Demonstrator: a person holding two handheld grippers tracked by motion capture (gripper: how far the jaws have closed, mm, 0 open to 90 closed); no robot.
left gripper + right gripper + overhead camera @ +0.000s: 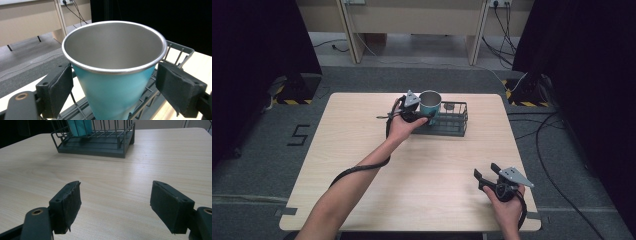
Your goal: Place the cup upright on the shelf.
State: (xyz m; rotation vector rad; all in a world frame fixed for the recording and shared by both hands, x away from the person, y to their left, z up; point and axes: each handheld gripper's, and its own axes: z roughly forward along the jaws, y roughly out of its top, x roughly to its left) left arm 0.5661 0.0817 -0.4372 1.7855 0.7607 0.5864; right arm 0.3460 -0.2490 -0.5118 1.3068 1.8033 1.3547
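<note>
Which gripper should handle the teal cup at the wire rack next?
Left. The left gripper has its pads on both sides of the teal cup in the wire rack; the right gripper sits open, far off.

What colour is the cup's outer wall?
Teal-blue outside, with a bare steel rim and inside; the cup shows best in the left gripper view.

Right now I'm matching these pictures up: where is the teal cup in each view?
High view: teal cup at the table's far edge, in the left end of the wire rack.
Left gripper view: centre, between the tongs.
Right gripper view: top left, behind the rack's bars.
Shared landmark: the wire rack.
</note>
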